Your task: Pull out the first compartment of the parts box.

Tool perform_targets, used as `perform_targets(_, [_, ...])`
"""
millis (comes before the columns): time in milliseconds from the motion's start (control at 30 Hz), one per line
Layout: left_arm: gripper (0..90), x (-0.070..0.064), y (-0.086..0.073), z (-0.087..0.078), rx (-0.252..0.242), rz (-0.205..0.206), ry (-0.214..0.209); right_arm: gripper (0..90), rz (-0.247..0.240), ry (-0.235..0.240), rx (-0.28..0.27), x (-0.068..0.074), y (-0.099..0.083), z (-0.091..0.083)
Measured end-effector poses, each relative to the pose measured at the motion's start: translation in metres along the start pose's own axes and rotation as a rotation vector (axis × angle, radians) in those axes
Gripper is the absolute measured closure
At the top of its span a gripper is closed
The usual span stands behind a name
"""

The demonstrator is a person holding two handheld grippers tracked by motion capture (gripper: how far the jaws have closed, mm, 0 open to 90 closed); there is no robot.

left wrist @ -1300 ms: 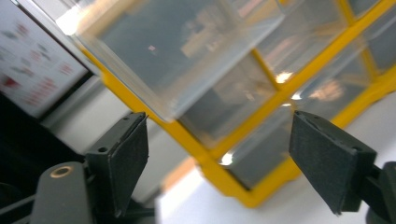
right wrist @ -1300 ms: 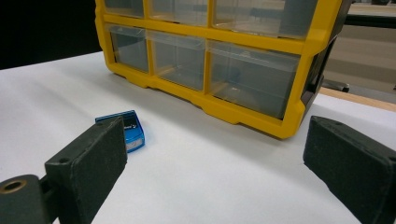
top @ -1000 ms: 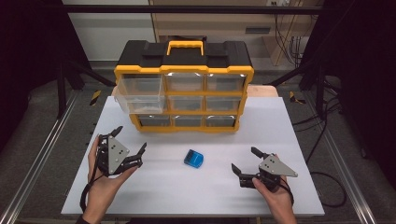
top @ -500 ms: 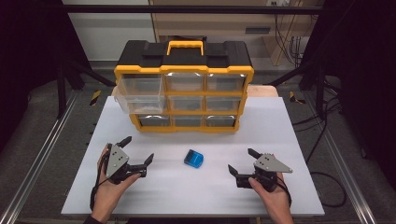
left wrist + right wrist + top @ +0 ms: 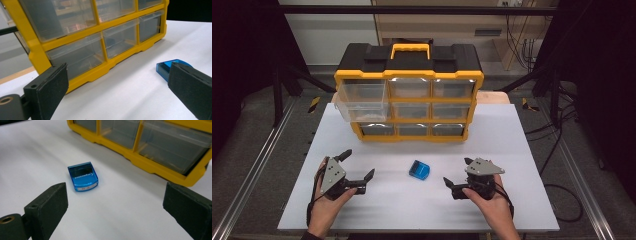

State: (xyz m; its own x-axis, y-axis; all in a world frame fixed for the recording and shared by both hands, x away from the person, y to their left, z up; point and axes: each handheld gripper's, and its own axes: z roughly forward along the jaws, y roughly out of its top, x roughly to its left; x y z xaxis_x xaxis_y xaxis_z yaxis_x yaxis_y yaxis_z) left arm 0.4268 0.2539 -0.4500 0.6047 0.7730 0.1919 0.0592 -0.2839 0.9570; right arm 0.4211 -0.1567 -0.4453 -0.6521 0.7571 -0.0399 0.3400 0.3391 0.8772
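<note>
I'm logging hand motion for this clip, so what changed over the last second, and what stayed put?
The left gripper dropped toward the table's near edge and swung to aim its open fingers at the blue box. The right gripper shifted slightly left toward the box, also open. Nothing was grasped or released. The box and the yellow drawer organizer, its top-left drawer pulled out, stayed as they were.

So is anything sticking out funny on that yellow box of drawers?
Yes. The top-left drawer of the yellow organizer sticks out past the frame and hangs over the table's left side, while the other drawers sit flush. The small blue case lies alone on the white table.
</note>
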Motion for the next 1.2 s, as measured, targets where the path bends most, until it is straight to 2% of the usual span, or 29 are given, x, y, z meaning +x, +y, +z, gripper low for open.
perform_targets(100, [3.0,0.001,-0.001,0.000,-0.002,-0.008,-0.002,6.2,-0.016,0.012,0.025,0.004,0.005,0.008])
perform_targets(300, [3.0,0.002,-0.002,0.001,0.000,0.005,-0.010,6.3,-0.047,0.033,0.070,0.012,0.018,0.024])
perform_targets(533, [3.0,0.007,-0.004,0.001,-0.007,-0.022,-0.011,6.4,-0.087,0.050,0.090,0.020,0.029,0.039])
perform_targets(633, [3.0,0.009,-0.004,0.000,-0.007,-0.024,-0.009,6.4,-0.079,0.053,0.103,0.022,0.031,0.044])
perform_targets(933, [3.0,0.011,-0.005,0.000,-0.010,-0.023,-0.008,6.5,-0.103,0.079,0.134,0.032,0.039,0.061])
perform_targets(1200, [3.1,0.014,-0.005,-0.001,-0.020,-0.036,-0.006,6.4,-0.118,0.092,0.168,0.039,0.038,0.072])
